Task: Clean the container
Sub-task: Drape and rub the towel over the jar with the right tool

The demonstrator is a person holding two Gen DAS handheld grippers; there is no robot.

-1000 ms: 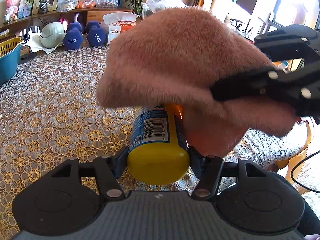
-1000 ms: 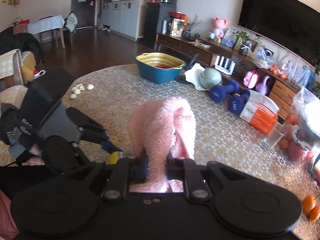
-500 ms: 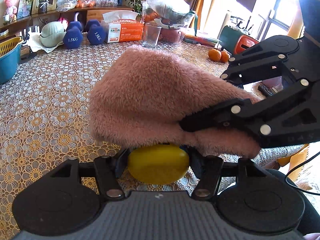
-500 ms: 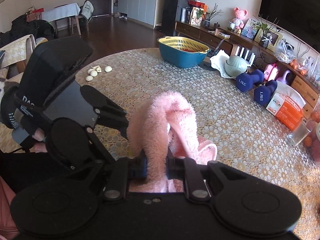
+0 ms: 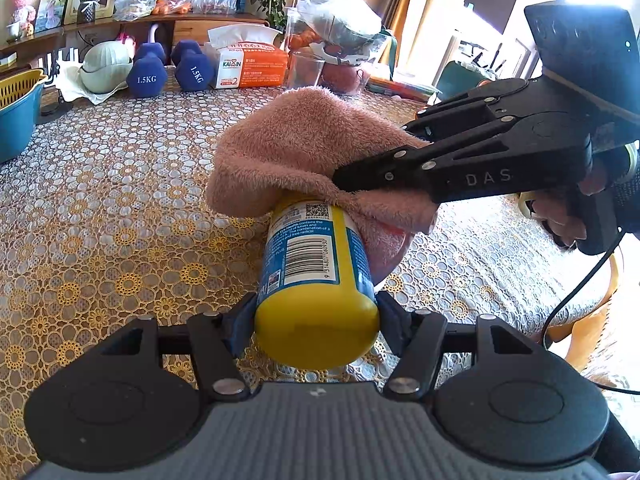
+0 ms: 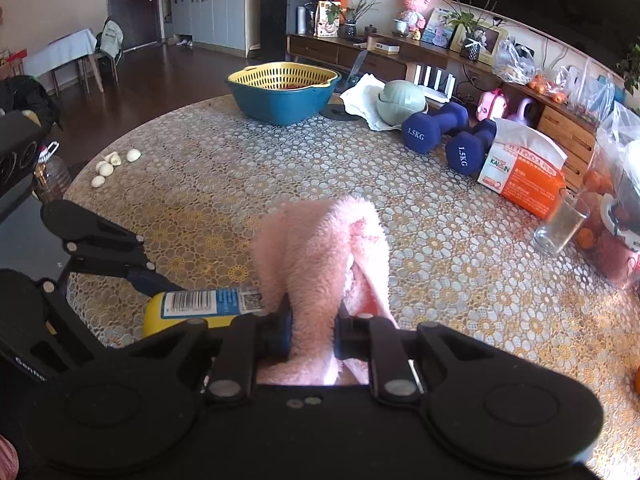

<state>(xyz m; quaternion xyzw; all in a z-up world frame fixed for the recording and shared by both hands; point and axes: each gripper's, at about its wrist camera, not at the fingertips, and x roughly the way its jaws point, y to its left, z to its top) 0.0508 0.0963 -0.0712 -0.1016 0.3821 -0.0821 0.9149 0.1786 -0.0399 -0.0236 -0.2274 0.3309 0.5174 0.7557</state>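
Observation:
A yellow container (image 5: pixel 316 280) with a blue barcode label lies lengthwise above the table, its base clamped in my left gripper (image 5: pixel 316 316). A fluffy pink cloth (image 5: pixel 304 156) drapes over the container's far end, which it hides. My right gripper (image 5: pixel 360 178) comes in from the right, shut on that cloth. In the right wrist view the pink cloth (image 6: pixel 320 264) bunches between the right gripper (image 6: pixel 312 330) fingers, and the container (image 6: pixel 200 306) shows at the left, held by the left gripper (image 6: pixel 132 272). A person's hand (image 5: pixel 568 216) grips the right tool.
A round table (image 6: pixel 224 184) with a patterned lace cover carries two blue dumbbells (image 6: pixel 436 128), an orange tissue box (image 6: pixel 524 172), a glass (image 6: pixel 560 224), a blue and yellow basket (image 6: pixel 284 92), a green bowl (image 6: pixel 400 100) on a white cloth, and garlic cloves (image 6: pixel 112 164).
The pink cloth has slid away from the base toward the container's far end, uncovering the barcode label. The left gripper keeps the same hold.

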